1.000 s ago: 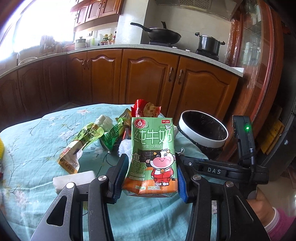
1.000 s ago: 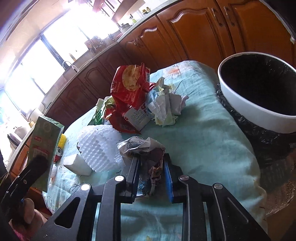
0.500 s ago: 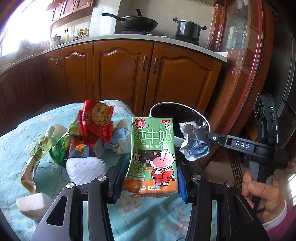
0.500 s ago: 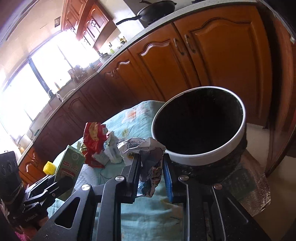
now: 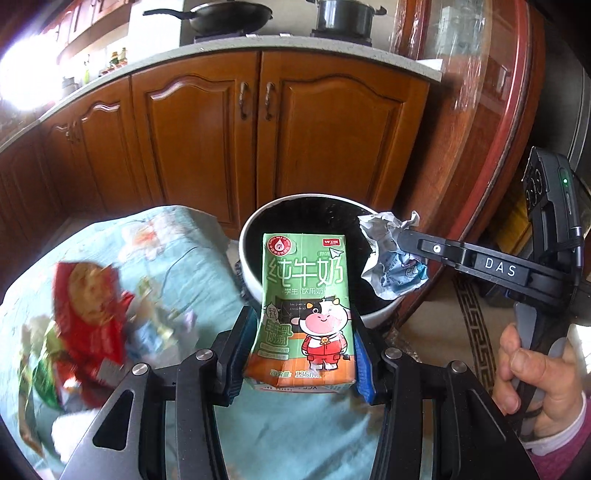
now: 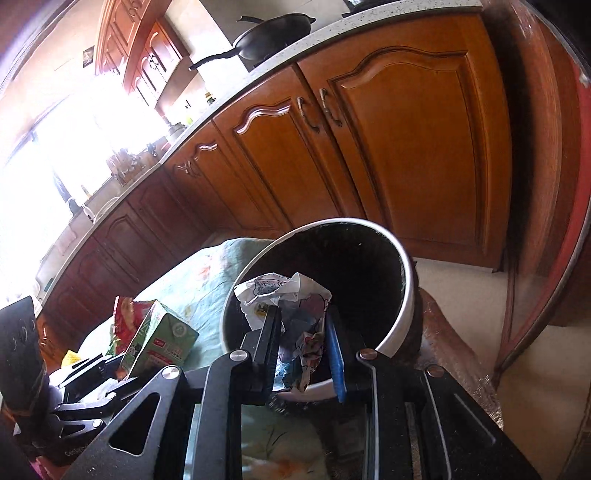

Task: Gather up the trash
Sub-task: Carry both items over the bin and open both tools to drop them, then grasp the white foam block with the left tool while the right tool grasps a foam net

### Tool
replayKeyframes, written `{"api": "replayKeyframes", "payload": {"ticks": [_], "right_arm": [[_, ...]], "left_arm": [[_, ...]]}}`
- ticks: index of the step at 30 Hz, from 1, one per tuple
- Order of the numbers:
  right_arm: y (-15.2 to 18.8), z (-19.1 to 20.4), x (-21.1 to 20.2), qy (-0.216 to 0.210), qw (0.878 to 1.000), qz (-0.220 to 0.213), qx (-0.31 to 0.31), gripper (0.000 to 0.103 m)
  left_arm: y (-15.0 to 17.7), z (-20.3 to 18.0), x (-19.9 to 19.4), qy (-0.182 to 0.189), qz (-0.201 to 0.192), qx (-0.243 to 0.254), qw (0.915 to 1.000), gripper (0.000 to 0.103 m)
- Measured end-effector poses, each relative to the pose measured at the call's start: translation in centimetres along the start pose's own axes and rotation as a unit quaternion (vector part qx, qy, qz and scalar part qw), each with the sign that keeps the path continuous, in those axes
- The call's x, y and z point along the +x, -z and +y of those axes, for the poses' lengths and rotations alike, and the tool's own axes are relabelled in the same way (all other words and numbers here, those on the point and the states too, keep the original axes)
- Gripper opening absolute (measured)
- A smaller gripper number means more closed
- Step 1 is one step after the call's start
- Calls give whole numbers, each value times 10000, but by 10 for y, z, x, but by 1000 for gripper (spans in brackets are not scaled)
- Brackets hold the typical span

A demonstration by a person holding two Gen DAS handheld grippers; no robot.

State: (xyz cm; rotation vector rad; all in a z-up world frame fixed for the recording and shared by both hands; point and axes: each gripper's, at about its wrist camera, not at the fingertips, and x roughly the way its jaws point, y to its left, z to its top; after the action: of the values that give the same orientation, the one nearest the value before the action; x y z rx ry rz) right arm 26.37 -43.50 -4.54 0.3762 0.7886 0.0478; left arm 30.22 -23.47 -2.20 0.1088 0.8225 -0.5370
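Milk carton, small green one, clamped across its lower side walls by the left gripper, held upright just short of the trash bin, over the table edge. Probably empty and light; stiff card but its walls look dented, so a side grip low down suits it and hard squeezing would crush it. Crumpled paper wad is pinched in the right gripper, jaws narrow, hanging over the bin mouth. Very light, soft, springy; any fold gives hold and it should drop cleanly. Bin is white-rimmed with a black liner, standing beside the table on the floor. Tablecloth, pale green floral, soft and wrinkled; a red snack bag and other wrappers, blurred, lie on it to the left. Beyond: wooden cabinets, countertop, a wok and a pot.
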Motion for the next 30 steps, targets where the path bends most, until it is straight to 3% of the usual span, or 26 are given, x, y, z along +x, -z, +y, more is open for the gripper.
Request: {"api": "replayKeyframes", "payload": {"ticks": [7, 15, 18, 20, 23, 26, 30], "right_arm": [[-21, -14, 17, 136, 9998, 124, -89, 24], [-28, -17, 34, 272, 9990, 300, -201, 28], [-29, -20, 37, 294, 9989, 332, -124, 40], [-28, -23, 36, 264, 9991, 320, -76, 42], [-26, -24, 31, 179, 9996, 239, -10, 60], [-22, -20, 23, 92, 9999, 144, 23, 66], [-7, -8, 8, -53, 9999, -39, 100, 82]], "left_arm": [[-40, -1, 54, 18, 360, 91, 9993, 46], [-61, -2, 94, -36, 609, 89, 9981, 46], [-60, -1, 94, -9, 602, 22, 9982, 51], [-56, -2, 85, 8, 528, -36, 9986, 57], [-48, 1, 71, 9, 384, -116, 9992, 62], [-37, 8, 53, 154, 214, -286, 9992, 64], [-13, 16, 19, 211, -89, -447, 9987, 67]]}}
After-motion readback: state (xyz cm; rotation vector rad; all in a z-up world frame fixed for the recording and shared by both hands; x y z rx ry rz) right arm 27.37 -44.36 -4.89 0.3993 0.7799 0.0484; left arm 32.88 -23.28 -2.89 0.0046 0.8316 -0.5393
